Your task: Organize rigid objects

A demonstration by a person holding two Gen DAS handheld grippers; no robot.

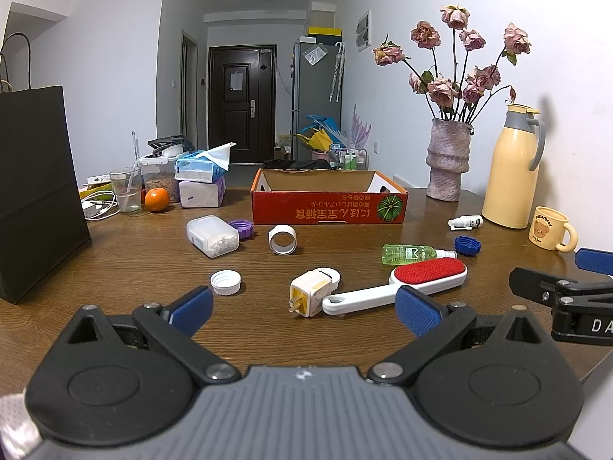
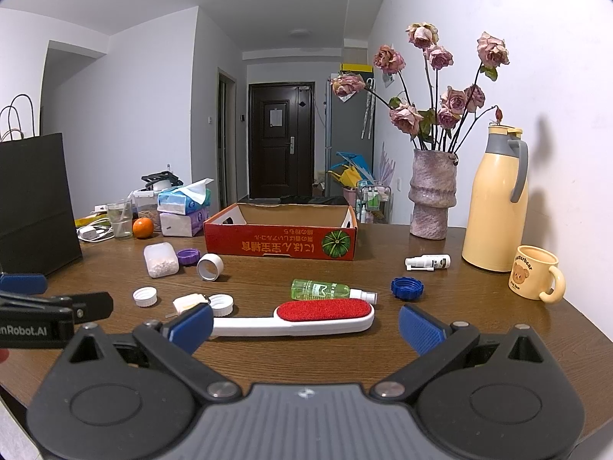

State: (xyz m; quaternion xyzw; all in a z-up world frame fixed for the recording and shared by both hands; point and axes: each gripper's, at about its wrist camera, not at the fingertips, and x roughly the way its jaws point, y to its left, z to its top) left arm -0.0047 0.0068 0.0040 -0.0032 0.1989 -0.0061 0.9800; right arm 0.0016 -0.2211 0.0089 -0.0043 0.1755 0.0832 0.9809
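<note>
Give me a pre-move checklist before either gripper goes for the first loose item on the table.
1. Left gripper open and empty: ok.
2. Right gripper open and empty: ok.
3. Cardboard box open-topped and upright at the back of the table: ok. Whether it is empty: cannot tell, floor hidden by the front wall.
4. Lint brush lies flat right ahead of the right gripper, nothing on top: ok.
5. Charger plug touches a white cap behind it, handle of the brush close by: not ok for a clean grasp.
6. Grippers apart from each other: ok.
</note>
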